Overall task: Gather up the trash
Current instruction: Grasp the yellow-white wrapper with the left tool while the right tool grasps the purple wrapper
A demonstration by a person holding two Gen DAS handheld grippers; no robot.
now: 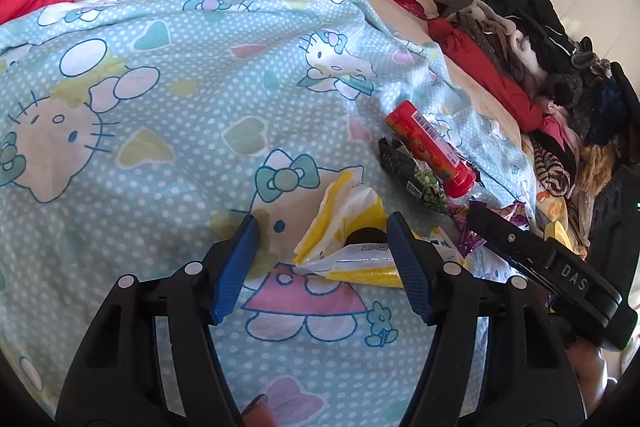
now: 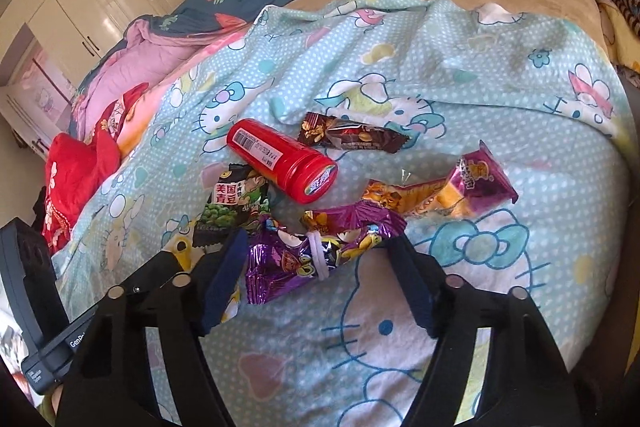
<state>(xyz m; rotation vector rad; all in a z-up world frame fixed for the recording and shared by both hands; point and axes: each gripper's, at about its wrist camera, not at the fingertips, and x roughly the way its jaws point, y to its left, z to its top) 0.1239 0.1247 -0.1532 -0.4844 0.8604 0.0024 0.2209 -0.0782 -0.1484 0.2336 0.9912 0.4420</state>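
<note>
jaws apart | left gripper (image 1: 324, 267) astride yellow wrapper (image 1: 344, 227) | angled down

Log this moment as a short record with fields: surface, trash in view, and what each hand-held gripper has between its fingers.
surface: cartoon-cat bedsheet
trash: red tube, green pea packet, brown wrapper, orange-purple wrapper
left hand-held gripper: yellow-white wrapper between its fingers, grip not clear
right hand-held gripper: purple foil wrapper between its fingers, grip not clear
</note>
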